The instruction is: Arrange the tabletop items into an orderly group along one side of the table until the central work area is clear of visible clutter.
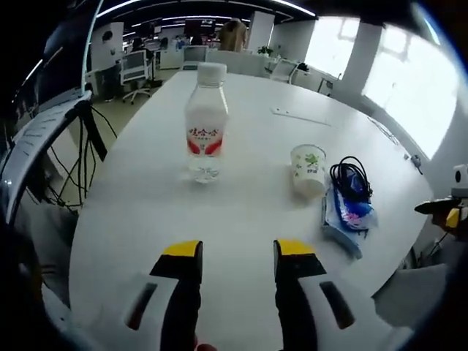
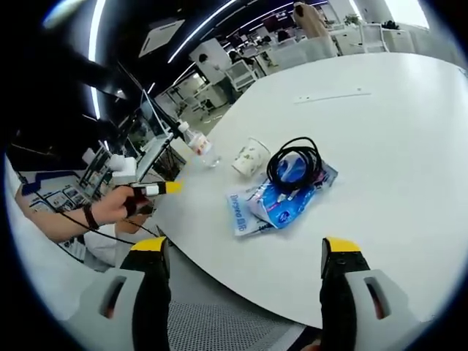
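Left gripper view: left gripper [image 1: 238, 252] jaws apart, empty; water bottle [image 1: 205, 124] at 11 o'clock, mid-table.
Right gripper [image 2: 245, 252]: jaws apart, empty.
Progress: paper cup [image 1: 308, 170], cable [image 2: 295, 163], blue packet [image 2: 274, 205] clustered; bottle ungrouped.

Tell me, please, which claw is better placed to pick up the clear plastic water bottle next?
Probably the left. The left claw is open and points toward the clear plastic water bottle, with only bare white table between. The right claw faces the coiled black cable and blue packets; the bottle lies beyond them.
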`<state>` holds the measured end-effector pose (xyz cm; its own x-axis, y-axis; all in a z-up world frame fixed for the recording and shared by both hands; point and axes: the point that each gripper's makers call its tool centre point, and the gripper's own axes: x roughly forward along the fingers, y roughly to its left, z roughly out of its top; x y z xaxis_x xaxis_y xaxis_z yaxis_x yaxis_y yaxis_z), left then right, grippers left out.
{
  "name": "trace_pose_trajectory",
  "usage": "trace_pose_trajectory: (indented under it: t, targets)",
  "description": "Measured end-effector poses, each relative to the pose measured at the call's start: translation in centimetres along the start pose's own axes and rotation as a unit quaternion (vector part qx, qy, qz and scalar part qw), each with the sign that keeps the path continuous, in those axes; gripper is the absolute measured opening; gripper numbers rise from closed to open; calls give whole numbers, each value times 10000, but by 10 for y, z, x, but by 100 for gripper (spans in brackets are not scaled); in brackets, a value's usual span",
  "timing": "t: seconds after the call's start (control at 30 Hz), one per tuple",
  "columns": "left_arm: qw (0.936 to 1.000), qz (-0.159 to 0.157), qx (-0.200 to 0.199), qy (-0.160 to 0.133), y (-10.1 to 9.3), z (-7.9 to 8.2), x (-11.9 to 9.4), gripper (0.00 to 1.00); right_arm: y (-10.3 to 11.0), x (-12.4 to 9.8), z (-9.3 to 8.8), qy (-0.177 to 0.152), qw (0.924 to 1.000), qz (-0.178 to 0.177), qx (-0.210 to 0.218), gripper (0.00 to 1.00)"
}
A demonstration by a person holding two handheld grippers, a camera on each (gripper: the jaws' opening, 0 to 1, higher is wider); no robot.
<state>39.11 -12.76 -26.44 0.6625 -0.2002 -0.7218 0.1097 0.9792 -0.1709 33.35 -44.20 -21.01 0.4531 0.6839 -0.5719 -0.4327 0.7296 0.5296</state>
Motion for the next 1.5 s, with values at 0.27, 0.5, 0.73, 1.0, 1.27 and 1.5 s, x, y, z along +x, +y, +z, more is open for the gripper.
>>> trace_pose_trajectory:
  t: [0.27, 0.5, 0.73, 1.0, 1.27, 1.5]
  targets:
    - [9994, -302, 30, -186, -19, -8, -2, 39, -1, -3, -4, -4, 10000, -3, 40, 85]
    - [9988, -432, 79, -237, -35, -11, -2, 39, -9, -8, -5, -33, 9999, -58, 81, 85]
    - [9973, -619, 270, -271, -55, -12, 1, 40, -13, -9, -8, 12, 9999, -84, 103, 85]
    - [9949, -828, 501, -271, -75, -13, 5, 42, -12, -6, -9, 57, 9999, -65, 109, 85]
    - [9920, -1047, 620, -328, -91, -7, 11, 44, -9, -3, -6, 121, 9999, -57, 54, 84]
    - [9910, -1109, 655, -370, -98, 1, 16, 44, -6, -3, -6, 151, 9999, -65, 13, 84]
